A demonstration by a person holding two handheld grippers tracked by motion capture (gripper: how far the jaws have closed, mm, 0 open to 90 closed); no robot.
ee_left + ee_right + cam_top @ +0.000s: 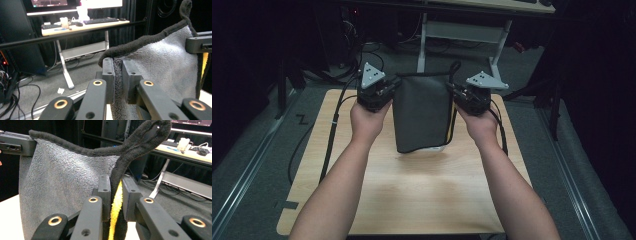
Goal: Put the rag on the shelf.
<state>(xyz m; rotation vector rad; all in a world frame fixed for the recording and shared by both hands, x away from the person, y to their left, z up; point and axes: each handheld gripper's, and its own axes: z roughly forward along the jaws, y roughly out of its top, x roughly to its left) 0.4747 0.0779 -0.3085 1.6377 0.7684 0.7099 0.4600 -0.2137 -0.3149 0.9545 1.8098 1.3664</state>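
Dim room, wood desk point(412, 195). Soft limp towel point(422, 112) hangs above it, top corners pinched between both grippers' fingers point(108, 75); grip hem.

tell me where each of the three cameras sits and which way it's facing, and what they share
High view: fixed above the person's side, looking forward and down on the wooden table; both forearms, the left gripper and right gripper show, holding a grey towel up between them.
Left gripper view: rides the left gripper, looking along its jaws, closed on the towel's edge, toward a desk.
Right gripper view: rides the right gripper, jaws closed on the towel's opposite edge.
Shared: the towel; each gripper view also catches the other gripper's jaw.
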